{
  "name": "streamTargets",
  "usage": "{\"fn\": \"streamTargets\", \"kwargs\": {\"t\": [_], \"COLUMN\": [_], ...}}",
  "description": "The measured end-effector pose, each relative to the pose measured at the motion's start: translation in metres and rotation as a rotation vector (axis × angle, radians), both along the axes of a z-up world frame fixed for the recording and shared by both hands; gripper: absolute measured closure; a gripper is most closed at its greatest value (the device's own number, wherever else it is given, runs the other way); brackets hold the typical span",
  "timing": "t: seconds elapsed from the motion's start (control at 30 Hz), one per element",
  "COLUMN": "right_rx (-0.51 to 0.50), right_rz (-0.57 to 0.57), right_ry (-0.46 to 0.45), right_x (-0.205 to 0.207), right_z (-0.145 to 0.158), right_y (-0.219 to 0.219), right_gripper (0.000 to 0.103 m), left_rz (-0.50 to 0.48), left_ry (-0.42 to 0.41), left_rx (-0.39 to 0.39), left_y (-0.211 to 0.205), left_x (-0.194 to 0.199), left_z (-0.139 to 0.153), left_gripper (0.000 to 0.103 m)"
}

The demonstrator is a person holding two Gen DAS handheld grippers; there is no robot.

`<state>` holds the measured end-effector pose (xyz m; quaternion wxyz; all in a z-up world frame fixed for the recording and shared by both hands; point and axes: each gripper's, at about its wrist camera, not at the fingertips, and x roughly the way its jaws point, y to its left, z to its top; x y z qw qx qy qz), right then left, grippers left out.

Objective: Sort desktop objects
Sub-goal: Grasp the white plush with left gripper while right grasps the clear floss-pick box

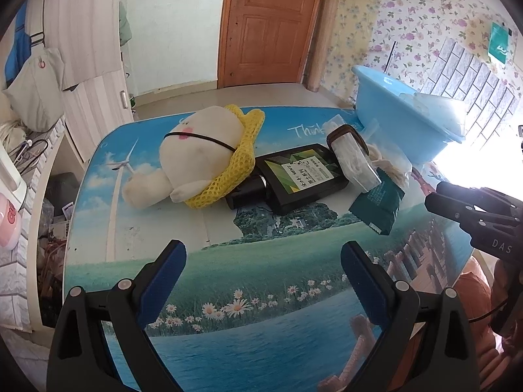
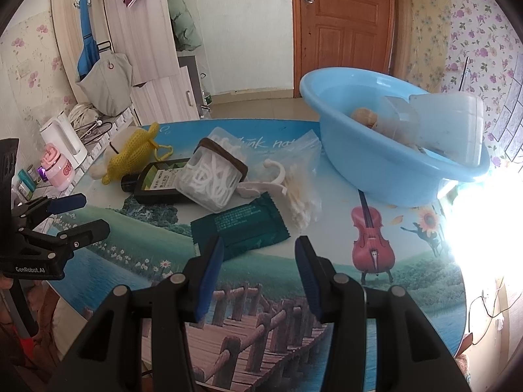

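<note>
My left gripper (image 1: 263,251) stands open over the near part of the picture-printed table (image 1: 248,281), nothing between its fingers. Beyond it lie a white plush toy in a yellow net (image 1: 202,156), a black bottle with a green label (image 1: 300,176), a clear box of white picks (image 1: 351,160) and a dark green packet (image 1: 376,202). My right gripper (image 2: 258,248) is open and empty, its tips just short of the green packet (image 2: 238,225). Behind that lie the clear box (image 2: 212,176), a white hook (image 2: 264,179) and a bag of cotton swabs (image 2: 300,196).
A light blue basin (image 2: 385,150) holding clear containers stands at the table's far right. A white kettle (image 2: 65,140) and a pink bottle (image 2: 59,170) stand on a shelf left of the table. Each gripper shows in the other's view: left gripper (image 2: 85,215), right gripper (image 1: 434,197).
</note>
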<state>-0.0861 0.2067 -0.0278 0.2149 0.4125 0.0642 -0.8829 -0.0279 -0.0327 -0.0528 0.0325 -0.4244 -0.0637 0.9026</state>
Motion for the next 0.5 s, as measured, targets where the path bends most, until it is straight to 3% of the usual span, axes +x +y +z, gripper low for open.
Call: {"fn": "streamTargets", "kwargs": {"t": [0.5], "right_rx": [-0.008], "right_rz": [-0.003], "right_ry": [0.005], "right_x": [0.002], "right_z": [0.0008], "right_y": [0.0024], "right_gripper": [0.058], "left_rz": [0.004], "left_ry": [0.004], "left_rx": [-0.008], "left_y": [0.001], "left_x": [0.002], "left_z": [0.0014], "left_gripper": [0.007]}}
